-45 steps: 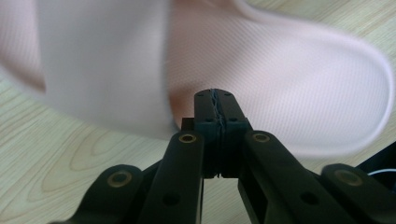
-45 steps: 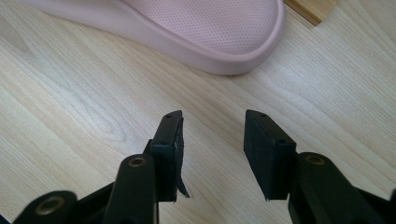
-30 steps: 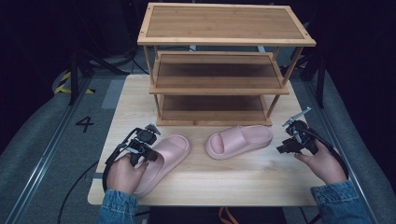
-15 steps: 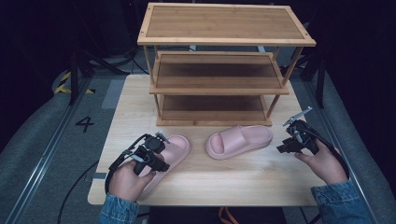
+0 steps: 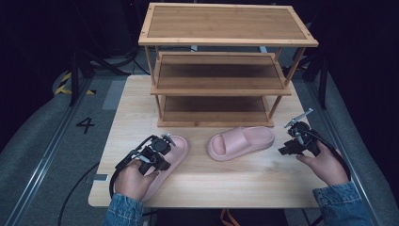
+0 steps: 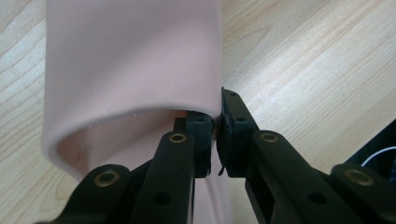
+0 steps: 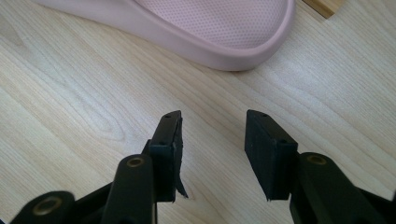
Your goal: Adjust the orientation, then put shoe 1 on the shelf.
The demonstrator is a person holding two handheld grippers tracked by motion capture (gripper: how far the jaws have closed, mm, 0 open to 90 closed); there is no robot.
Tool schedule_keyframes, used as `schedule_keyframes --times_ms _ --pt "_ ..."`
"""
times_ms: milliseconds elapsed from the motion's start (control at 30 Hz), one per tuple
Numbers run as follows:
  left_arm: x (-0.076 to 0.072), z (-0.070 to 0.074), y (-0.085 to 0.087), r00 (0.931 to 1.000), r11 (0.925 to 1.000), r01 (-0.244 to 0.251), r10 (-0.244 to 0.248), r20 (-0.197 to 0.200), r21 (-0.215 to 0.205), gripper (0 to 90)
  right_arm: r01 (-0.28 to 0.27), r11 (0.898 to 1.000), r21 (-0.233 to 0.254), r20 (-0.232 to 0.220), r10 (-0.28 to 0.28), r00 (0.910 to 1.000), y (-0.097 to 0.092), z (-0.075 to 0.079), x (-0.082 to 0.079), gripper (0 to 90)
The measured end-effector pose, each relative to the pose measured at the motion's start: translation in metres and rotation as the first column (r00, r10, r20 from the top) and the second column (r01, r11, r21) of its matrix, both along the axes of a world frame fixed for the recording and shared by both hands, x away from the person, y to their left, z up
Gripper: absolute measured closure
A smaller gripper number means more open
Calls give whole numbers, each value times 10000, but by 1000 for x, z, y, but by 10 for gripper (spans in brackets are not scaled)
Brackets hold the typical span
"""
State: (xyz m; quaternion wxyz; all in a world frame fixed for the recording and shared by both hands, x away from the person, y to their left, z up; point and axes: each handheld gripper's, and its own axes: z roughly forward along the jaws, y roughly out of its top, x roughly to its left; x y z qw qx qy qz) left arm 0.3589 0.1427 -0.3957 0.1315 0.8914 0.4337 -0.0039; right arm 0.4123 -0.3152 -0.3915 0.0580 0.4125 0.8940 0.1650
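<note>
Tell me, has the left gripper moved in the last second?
Yes. The left gripper slid rightward, toward the rack, onto the left slipper's strap.

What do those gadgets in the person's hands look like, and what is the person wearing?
Each claw, left and right, is black, with two flat-padded jaws on linked bars with brass-coloured pivots. Black cables trail from both. The right carries a grey plate. The sleeves are blue denim.

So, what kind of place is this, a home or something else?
Probably a lab or recording studio, not a home. The wooden table stands among dark surroundings, the grey floor carries a painted number 4 and hazard tape, and cables trail from the handheld grippers.
</note>
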Motion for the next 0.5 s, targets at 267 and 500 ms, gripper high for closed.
schedule_keyframes --times_ms 267,500 --pt "9 12 6 9966 9984 219 -259 -781 -512 836 228 9997 117 205 -230 9995 -6 7 -2 568" --pt "13 32 12 9952 9939 662 -721 -655 -884 834 198 9997 125 251 -201 9995 -7 9 -4 567"
